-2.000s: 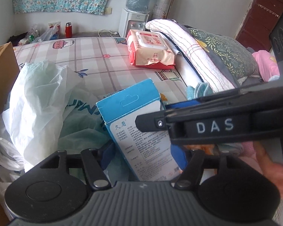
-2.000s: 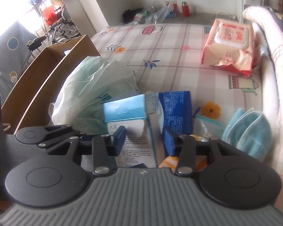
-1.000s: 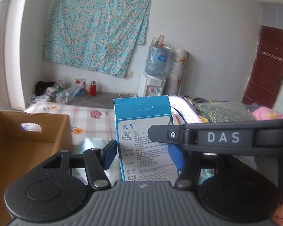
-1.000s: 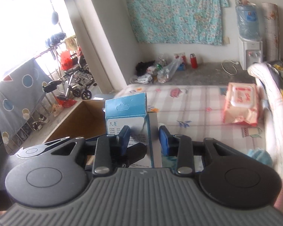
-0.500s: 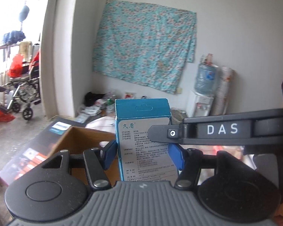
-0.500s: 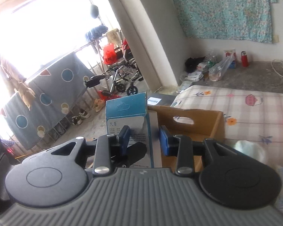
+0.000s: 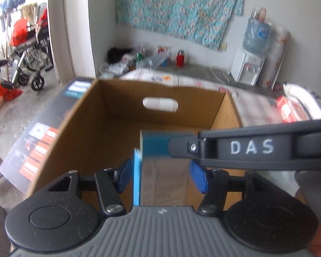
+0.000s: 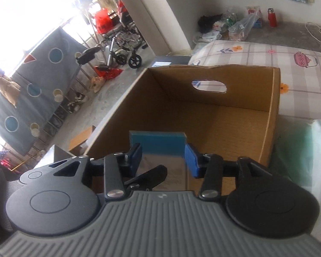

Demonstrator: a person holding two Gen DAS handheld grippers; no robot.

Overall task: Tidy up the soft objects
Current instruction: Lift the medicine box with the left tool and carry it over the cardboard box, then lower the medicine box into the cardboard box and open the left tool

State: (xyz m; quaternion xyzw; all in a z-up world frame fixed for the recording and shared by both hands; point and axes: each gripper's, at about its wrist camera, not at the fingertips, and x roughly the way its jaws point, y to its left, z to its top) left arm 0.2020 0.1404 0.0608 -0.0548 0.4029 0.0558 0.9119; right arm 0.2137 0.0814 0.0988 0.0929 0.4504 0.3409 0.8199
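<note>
Around me, a bed with a checked sheet (image 8: 267, 53) is lying just behind the cardboard box (image 8: 203, 111), and a pale plastic bag (image 8: 310, 145) is bulging beside the box's right wall. A wheelchair (image 8: 122, 42) is standing out by the bright doorway, a flowered cloth (image 7: 177, 10) is hanging on the far wall, and a water dispenser (image 7: 249, 64) is sitting in the corner with a red flask (image 7: 180, 58) on the floor nearby. Nothing is blocking the open top of the cardboard box; its inside is showing only bare brown floor.

I am pointing both claws downward over the near edge of that box. The blue carton (image 7: 160, 165) is hanging between them, above the box's interior. My left claw (image 7: 162, 174) is standing with its blue pads on either side of the carton, though blur is keeping me from telling whether they are pressing it. My right claw (image 8: 163, 157) is spreading its jaws, with the carton between them; the left pad is looking close to the carton, the right pad at its edge. In the left view, my right claw's black arm is crossing over the carton's top.
</note>
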